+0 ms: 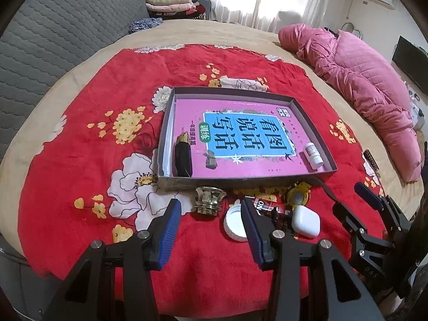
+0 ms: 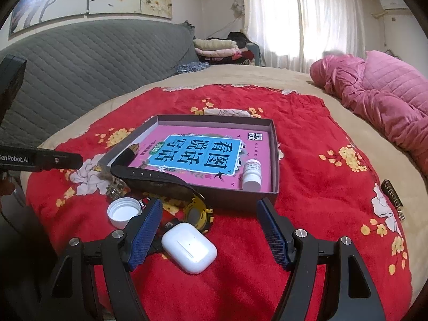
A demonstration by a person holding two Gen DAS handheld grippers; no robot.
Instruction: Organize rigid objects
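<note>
A shallow grey box (image 1: 313, 115) (image 2: 275, 157) on the red floral blanket holds a pink book (image 1: 240, 147), a dark gold-tipped object (image 1: 183, 155) and a small white bottle (image 1: 313, 155) (image 2: 252, 174). In front of it lie a brass fitting (image 1: 210, 200), a white cap (image 1: 234, 222) (image 2: 123, 211), a yellow watch with black strap (image 1: 298, 194) (image 2: 198, 214), a white earbud case (image 1: 305, 221) (image 2: 189, 250) and a small dark item (image 1: 278, 211). My left gripper (image 1: 210, 207) is open above the brass fitting. My right gripper (image 2: 210, 203) is open, the earbud case between its fingers.
A pink quilted jacket (image 1: 361, 80) (image 2: 388, 101) lies at the right. A dark comb-like item (image 2: 392, 195) sits at the blanket's right edge. A grey padded headboard (image 2: 80, 67) and folded clothes (image 2: 219, 48) stand behind.
</note>
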